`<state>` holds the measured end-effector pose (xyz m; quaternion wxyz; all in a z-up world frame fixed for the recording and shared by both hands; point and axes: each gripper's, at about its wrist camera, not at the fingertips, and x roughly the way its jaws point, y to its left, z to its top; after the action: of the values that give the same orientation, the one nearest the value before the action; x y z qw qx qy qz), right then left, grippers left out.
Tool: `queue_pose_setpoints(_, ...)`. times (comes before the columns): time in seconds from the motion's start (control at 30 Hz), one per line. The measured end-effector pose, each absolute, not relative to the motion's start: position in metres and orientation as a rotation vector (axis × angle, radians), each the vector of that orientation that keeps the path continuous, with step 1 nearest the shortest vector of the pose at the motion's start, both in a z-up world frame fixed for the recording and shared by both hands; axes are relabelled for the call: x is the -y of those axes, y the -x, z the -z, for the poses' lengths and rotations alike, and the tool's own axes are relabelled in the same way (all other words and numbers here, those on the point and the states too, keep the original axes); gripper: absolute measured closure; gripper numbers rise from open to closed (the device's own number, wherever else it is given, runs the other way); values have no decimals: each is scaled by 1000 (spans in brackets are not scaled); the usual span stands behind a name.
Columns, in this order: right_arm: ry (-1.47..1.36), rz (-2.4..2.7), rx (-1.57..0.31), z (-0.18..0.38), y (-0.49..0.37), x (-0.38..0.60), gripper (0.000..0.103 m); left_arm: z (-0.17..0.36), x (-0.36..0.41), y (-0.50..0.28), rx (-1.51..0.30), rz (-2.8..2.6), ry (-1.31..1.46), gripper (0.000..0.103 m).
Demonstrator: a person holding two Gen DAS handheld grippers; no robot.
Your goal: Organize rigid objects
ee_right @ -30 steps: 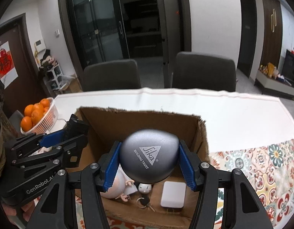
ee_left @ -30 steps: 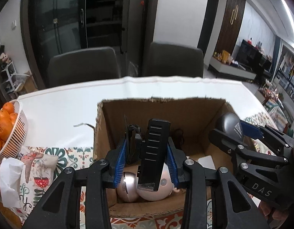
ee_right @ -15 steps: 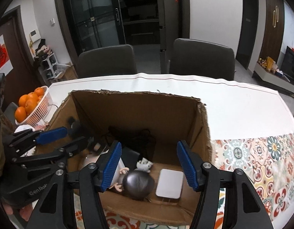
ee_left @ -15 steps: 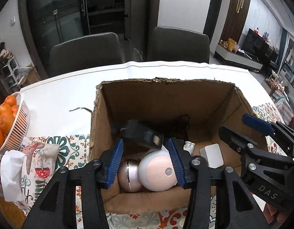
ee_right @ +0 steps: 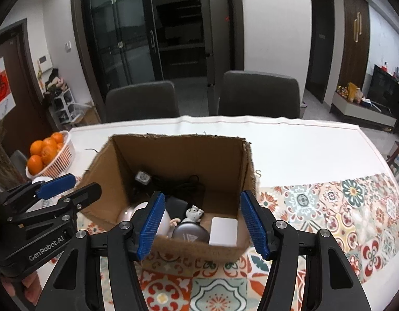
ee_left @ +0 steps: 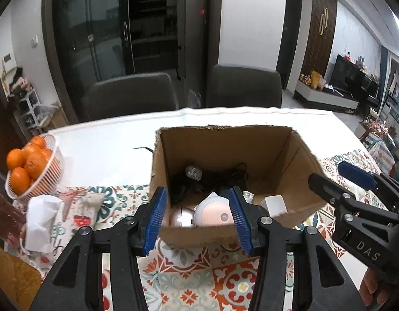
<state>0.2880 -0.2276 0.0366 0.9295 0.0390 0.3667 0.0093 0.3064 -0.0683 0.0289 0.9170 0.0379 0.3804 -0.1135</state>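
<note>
Scene: I stood at a dining table [ee_right: 290,150] with a patterned cloth over its near edge and a cardboard box [ee_right: 178,155] open in the middle, close to that edge.
Left gripper: my left gripper [ee_left: 197,217] hung above the box's near wall, a little to its left side; its jaws had just been opening and stood part open with nothing between the blue pads.
Right gripper: my right gripper [ee_right: 202,224] hung over the near right part of the box, jaws apart and empty.
Things in the box: a grey rounded case [ee_right: 190,234], a white block [ee_right: 223,230], a small white figure [ee_right: 195,212], two pinkish round gadgets [ee_left: 212,213], a black cord [ee_right: 181,184] and a plug [ee_left: 193,172] all lay on the box floor.
Off to the side: a white basket [ee_left: 50,168] of oranges sat near the table's left edge, next to a crumpled tissue [ee_left: 41,220].
Step, as I judged it: both drops looked done, so I needed to clear the box.
Doing it well: I meant to lift both grippers straight off, jaws kept apart, without brushing the cardboard rim or each other.
</note>
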Motion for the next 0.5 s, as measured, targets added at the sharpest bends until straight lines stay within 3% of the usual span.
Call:
queue_pose_setpoints(0.27, -75, 8, -670, -64, -232, 224, 40, -57, 56, -248, -686, 203, -98, 47)
queue_pose_setpoints(0.5, -52, 39, -591, -79, -181, 219, 26, -70, 46, -198, -612, 164, -104, 37)
